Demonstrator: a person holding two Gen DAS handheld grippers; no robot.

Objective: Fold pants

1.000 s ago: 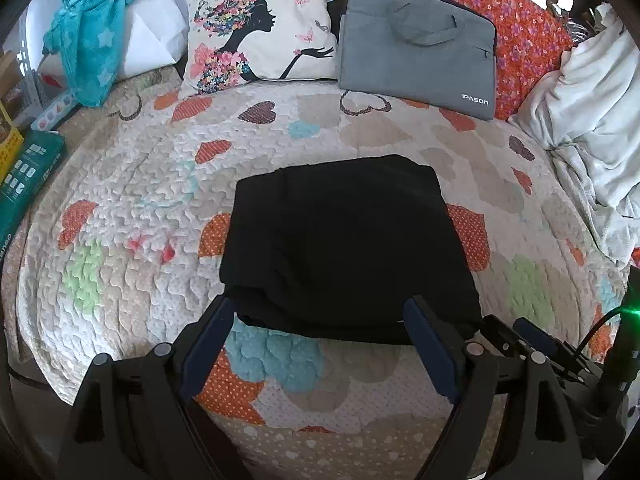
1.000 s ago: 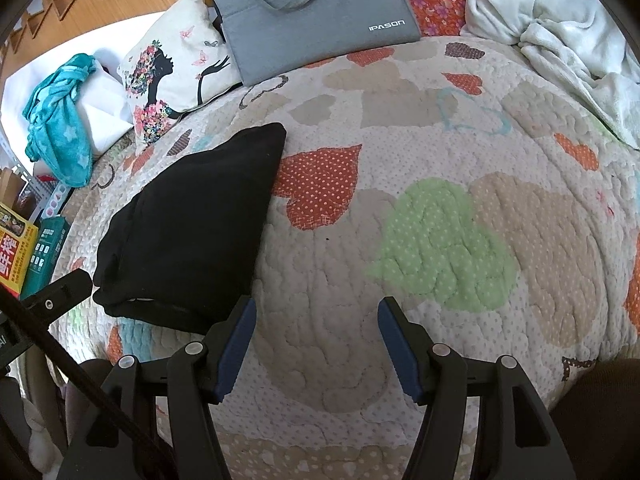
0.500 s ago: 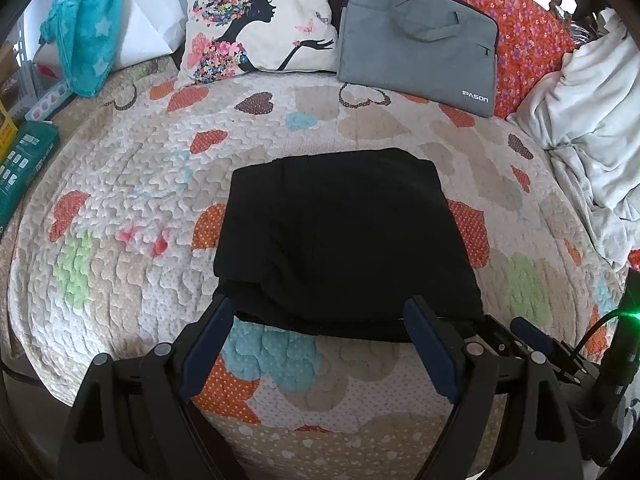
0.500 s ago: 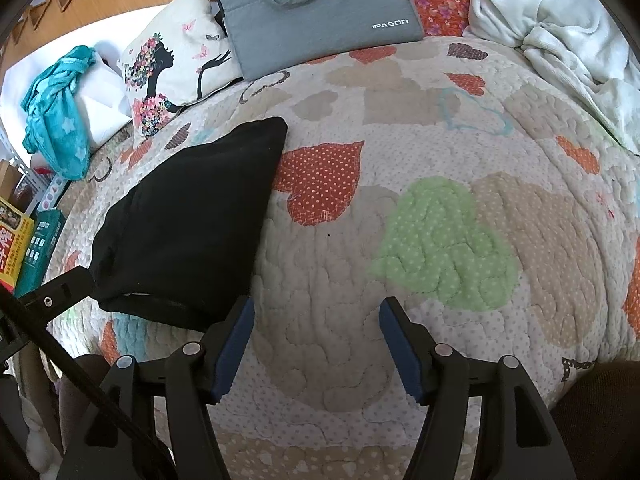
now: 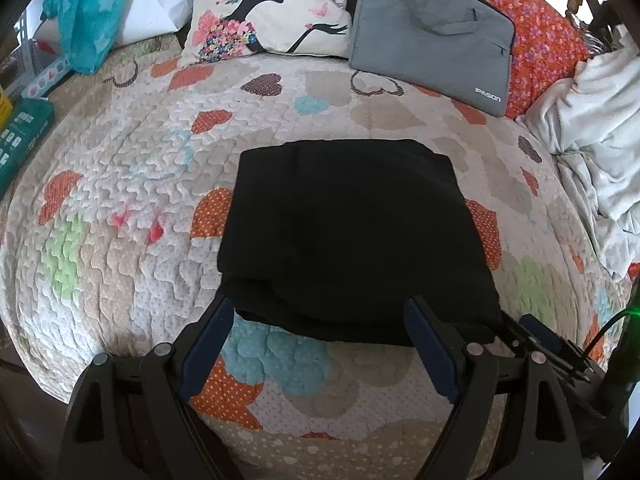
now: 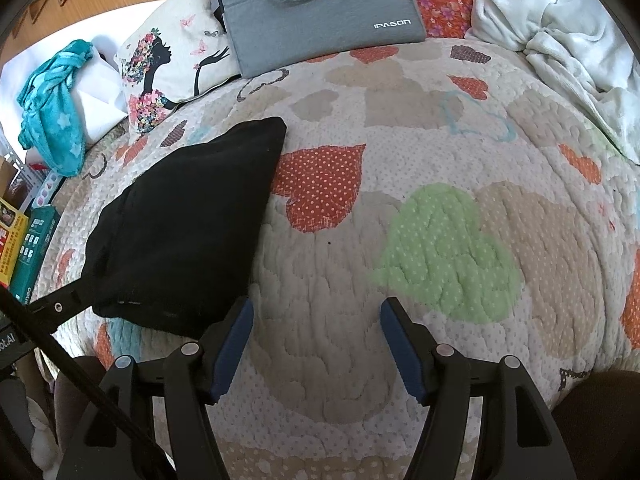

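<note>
The black pants (image 5: 352, 236) lie folded into a compact rectangle on the heart-patterned quilt (image 5: 120, 184). My left gripper (image 5: 320, 312) hovers wide open over the near edge of the pants, its blue pads on either side of the fabric without pressing it. In the right wrist view the same pants (image 6: 188, 232) lie to the left. My right gripper (image 6: 316, 312) stands open over bare quilt (image 6: 440, 240), just right of the pants' near corner, with nothing between its fingers.
A printed cushion (image 5: 264, 8) and a grey laptop bag (image 5: 432, 32) lean at the head of the bed. A white blanket (image 5: 600, 132) is bunched at the right. A teal cloth (image 5: 88, 12) and boxes (image 5: 20, 136) sit at the left edge.
The left gripper has crept forward and lower toward the pants, whose near edge now lies between its fingertips. The right gripper has stayed in place.
</note>
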